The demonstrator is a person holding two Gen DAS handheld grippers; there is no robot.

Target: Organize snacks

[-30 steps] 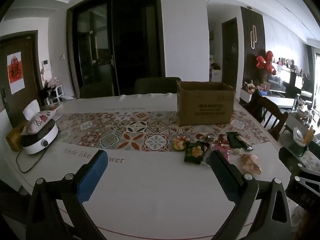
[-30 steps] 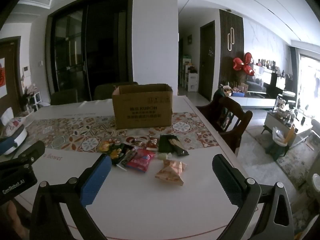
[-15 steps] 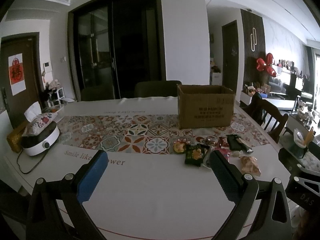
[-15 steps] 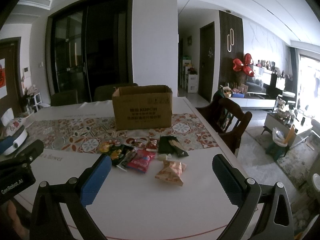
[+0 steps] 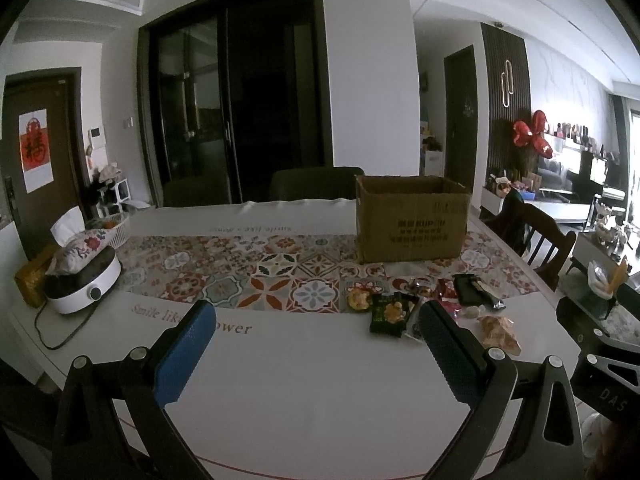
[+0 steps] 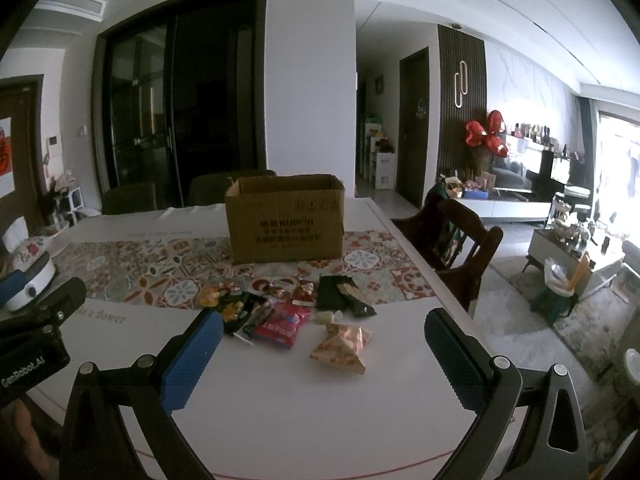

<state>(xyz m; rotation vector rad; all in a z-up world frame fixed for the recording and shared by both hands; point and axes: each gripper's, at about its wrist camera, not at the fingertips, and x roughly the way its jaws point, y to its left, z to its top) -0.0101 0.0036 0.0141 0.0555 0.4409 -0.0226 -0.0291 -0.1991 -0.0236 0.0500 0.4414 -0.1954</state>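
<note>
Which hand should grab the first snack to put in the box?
Probably the right. The right gripper is open with the snacks straight ahead and the box just behind them. For the left gripper they lie off to its right.

Dim, grainy fisheye views with dark vignetted corners; daylight glares from the right-hand window (image 6: 616,168)

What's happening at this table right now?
A person holds two grippers over the white table, both with jaws open and empty. The left gripper and right gripper face a pile of snack packets, all untouched on the table. The open cardboard box stands behind them.
</note>
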